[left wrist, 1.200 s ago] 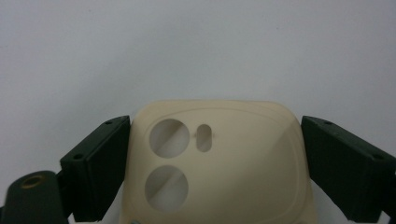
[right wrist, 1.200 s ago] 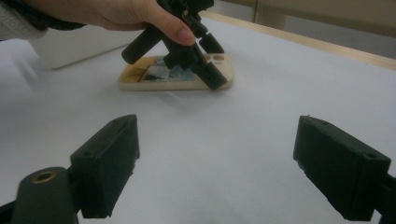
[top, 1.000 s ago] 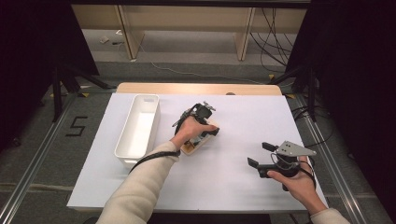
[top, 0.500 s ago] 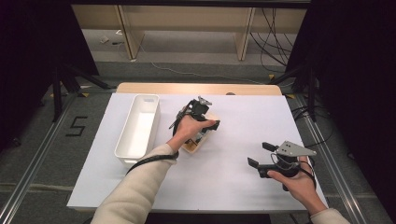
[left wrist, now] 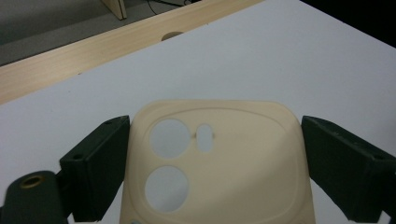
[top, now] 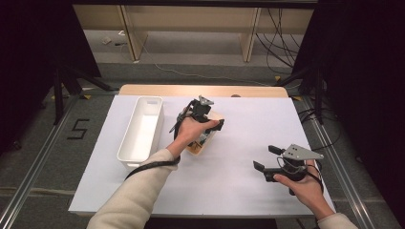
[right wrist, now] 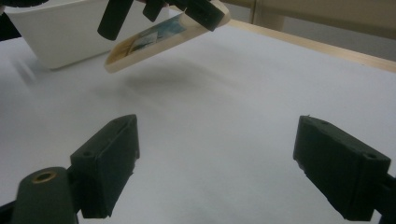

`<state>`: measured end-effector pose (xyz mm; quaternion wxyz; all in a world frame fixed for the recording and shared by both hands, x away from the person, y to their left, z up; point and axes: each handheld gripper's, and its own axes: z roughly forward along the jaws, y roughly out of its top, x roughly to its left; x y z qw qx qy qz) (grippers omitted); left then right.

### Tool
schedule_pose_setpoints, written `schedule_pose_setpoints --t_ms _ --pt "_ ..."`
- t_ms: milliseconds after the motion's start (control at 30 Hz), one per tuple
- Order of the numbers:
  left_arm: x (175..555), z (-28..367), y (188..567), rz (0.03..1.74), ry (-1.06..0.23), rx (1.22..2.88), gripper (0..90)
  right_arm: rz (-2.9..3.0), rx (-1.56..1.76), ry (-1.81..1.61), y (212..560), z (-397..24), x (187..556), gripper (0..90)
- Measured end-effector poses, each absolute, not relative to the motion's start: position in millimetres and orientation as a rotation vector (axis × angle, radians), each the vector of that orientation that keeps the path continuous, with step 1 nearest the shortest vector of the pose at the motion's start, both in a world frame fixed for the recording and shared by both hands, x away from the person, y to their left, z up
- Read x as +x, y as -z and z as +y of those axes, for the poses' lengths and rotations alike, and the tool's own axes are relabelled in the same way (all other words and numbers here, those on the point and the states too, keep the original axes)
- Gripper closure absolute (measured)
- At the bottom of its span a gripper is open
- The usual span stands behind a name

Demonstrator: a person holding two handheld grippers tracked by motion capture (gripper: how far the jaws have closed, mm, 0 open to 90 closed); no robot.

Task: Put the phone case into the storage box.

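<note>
White covering spreads over the tabletop (top: 229,191), dark floor all round. At mid-frame in the high view the left gripper (top: 206,125) pinches a cream phone case (left wrist: 215,168) by its long edges, tilted and lifted off the surface, just right of the white bin (top: 125,151). Such a narrow edge hold could probably let the case twist or slip. At lower right, the right gripper (top: 265,158) hangs empty, its jaws spread.
</note>
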<state>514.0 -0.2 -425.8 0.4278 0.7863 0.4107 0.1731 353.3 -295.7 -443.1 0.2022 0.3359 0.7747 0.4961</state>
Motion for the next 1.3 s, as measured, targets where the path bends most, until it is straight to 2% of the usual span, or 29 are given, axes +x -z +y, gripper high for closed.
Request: schedule_pose_setpoints --t_ms 1300 --pt "497 30 382 1.042 -0.538 1.823 11.1 2.159 0.939 -1.379 442 -296 353 15.3"
